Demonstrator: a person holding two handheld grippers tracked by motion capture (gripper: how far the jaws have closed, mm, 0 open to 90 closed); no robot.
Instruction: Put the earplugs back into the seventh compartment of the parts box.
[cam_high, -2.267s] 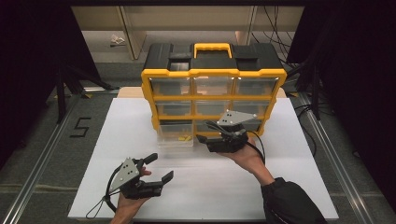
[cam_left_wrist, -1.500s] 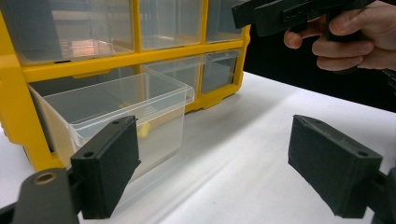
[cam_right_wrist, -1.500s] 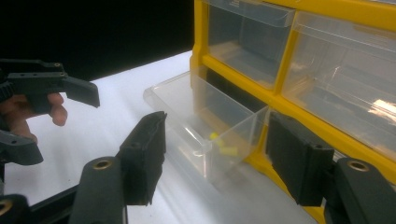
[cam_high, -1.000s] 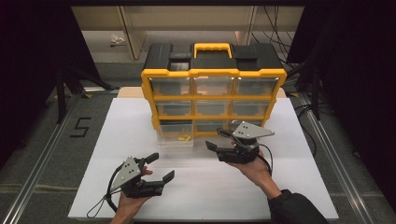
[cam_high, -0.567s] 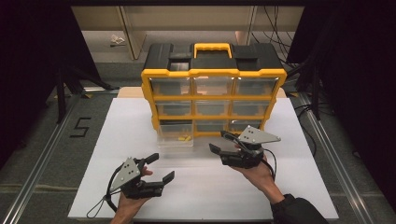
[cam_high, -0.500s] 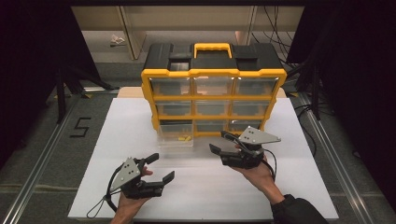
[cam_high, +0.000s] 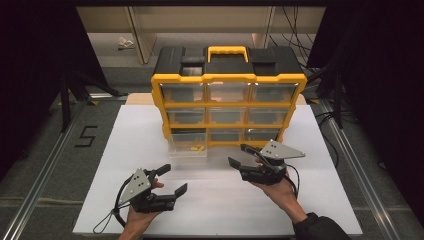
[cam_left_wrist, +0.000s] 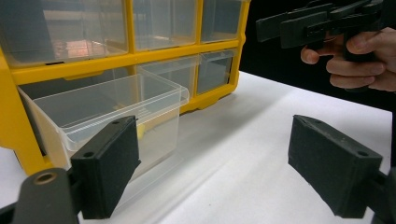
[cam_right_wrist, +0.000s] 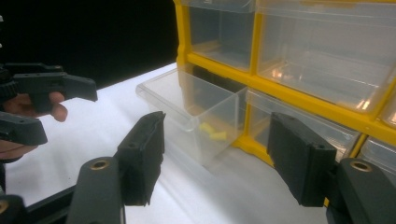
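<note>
Drawer (cam_high: 188, 145): clear plastic, rectangular, with a lipped rim; pulled out of the bottom-left slot of the organizer (cam_high: 229, 107), resting on the worktop (cam_high: 320, 200) with its back end at the slot.
Drawer contents: a few small yellow pieces (cam_right_wrist: 212, 132) at the bottom; shape too small to tell.
Drawer seen from the tongs: just past the left jaw in the left gripper view (cam_left_wrist: 112, 109); between and beyond the jaws in the right gripper view (cam_right_wrist: 196, 107).
Organizer: yellow frame, black top with a yellow carry handle (cam_high: 227, 50), three rows of three clear drawers; standing upright at the far side of the white worktop.
Other drawers: all pushed in, flush with the frame.
Left tongs (cam_high: 172, 181): held low over the near left of the worktop, jaws wide apart, nothing between them, well apart from the drawer.
Right tongs (cam_high: 240, 155): held above the worktop to the right of the drawer, near the organizer's bottom row, jaws wide apart and gripping nothing, pointing toward the drawer.
Hands: one on each tongs, forearms entering from the near edge; dark sleeve (cam_high: 320, 229) on the right arm.
</note>
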